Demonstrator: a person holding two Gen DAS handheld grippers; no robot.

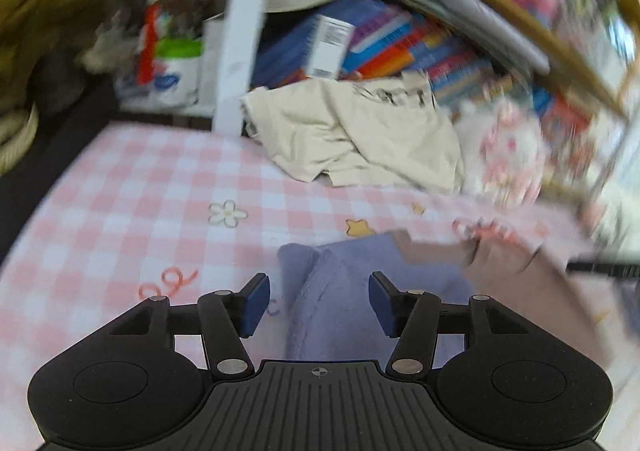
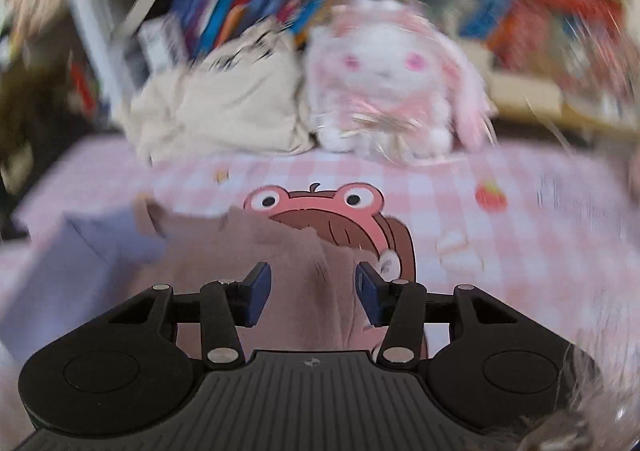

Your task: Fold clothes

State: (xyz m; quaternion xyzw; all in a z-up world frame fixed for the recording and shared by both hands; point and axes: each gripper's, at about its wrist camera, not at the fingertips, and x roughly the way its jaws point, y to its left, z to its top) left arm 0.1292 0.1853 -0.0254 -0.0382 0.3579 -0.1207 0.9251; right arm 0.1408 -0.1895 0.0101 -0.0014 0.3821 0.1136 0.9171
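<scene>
A garment with a lavender part [image 1: 340, 291] and a dusty-pink part [image 1: 500, 271] lies on the pink checked sheet [image 1: 140, 191]. My left gripper [image 1: 319, 303] is open, its blue pads either side of a lavender fold. In the right wrist view the dusty-pink part [image 2: 288, 263] lies between the open fingers of my right gripper [image 2: 313, 293], with the lavender part [image 2: 100, 247] to the left. A crumpled cream garment [image 1: 360, 135] lies at the back of the sheet; it also shows in the right wrist view [image 2: 224, 111].
A white and pink plush rabbit [image 2: 392, 83] sits behind the garments beside the cream one. A frog-hat cartoon print [image 2: 316, 207] shows on the sheet. Books [image 1: 400, 47] fill the shelf behind. A white post [image 1: 244, 31] stands at the back edge.
</scene>
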